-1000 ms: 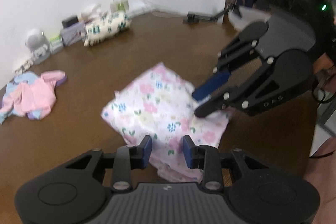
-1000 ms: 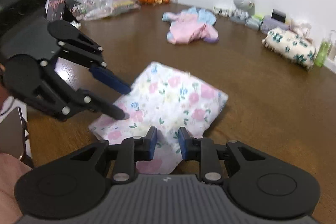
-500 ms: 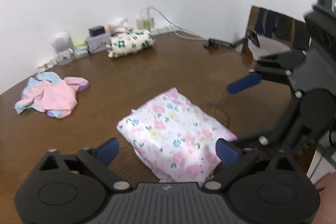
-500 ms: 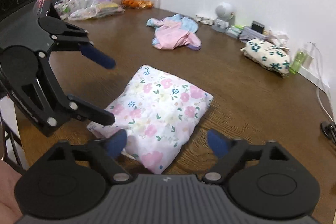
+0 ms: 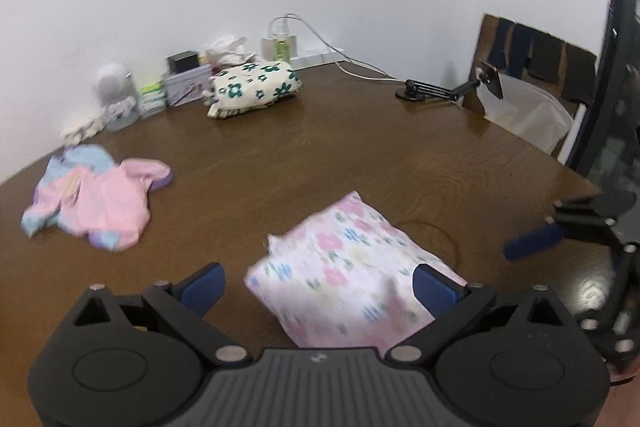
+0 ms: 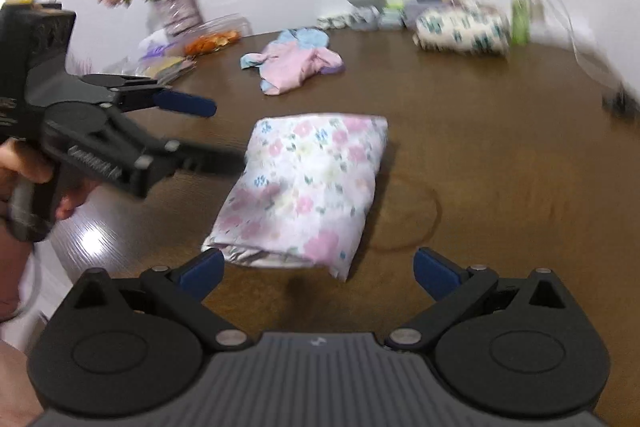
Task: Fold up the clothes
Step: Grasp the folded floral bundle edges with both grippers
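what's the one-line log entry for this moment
left gripper: open | right gripper: open | folded pink floral cloth: released on brown wooden table | crumpled pink-and-blue garment: unfolded

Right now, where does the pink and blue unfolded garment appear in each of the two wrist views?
Left wrist view: the pink and blue garment lies at the left edge, on the wooden table.
Right wrist view: it lies at upper centre, beyond the folded floral cloth.
Shared landmark: the green-flowered bundle by the wall.
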`<state>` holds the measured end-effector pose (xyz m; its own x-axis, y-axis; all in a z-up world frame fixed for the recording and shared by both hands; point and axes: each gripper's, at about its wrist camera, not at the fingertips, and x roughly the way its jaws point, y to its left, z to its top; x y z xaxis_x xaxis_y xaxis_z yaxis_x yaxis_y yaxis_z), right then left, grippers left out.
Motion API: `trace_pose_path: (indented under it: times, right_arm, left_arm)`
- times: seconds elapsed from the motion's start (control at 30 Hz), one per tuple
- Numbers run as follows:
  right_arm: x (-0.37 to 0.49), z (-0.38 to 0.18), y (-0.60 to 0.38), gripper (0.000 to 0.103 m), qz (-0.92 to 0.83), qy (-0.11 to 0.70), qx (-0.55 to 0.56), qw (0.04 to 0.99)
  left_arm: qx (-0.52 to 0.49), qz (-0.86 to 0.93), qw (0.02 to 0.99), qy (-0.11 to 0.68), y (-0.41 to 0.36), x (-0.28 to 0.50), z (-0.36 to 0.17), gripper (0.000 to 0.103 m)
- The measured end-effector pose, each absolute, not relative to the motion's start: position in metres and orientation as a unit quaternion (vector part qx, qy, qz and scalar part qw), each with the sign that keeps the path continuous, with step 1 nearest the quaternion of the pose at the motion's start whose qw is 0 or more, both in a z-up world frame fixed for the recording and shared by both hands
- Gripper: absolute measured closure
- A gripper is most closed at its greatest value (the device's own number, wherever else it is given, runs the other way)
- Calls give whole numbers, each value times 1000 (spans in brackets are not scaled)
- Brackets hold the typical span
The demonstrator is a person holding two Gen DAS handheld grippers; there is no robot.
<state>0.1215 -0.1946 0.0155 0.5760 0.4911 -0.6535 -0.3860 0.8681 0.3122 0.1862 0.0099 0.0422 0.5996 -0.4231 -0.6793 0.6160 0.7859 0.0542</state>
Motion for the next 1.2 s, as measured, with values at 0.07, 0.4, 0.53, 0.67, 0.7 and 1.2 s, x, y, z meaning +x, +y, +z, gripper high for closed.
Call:
trace_pose_path:
  times: [0.07, 0.4, 0.53, 0.67, 0.7, 1.2]
  right_arm:
    - [123, 9, -198, 0, 243, 396, 100, 880]
    - [132, -3, -176, 21, 249, 404, 64, 878]
    - [134, -3, -165, 53, 245, 391, 16, 887]
    - [143, -4, -173, 80, 248, 390, 18, 887]
    - [147, -5, -177, 81, 251, 391, 22, 885]
    - [206, 4, -228, 82, 245, 398, -17, 884]
  left_arm:
    - [159, -317, 869, 345, 7, 207, 38, 3]
    - [150, -424, 806, 384, 2, 274, 8, 34]
    - [116, -447, 785, 412, 8, 282, -1, 53]
    - [71, -430, 789, 433, 15, 279, -5, 54]
    - [64, -426, 791, 435, 16, 274, -5, 54]
    - [-137, -245, 865, 415, 14, 160, -16, 45]
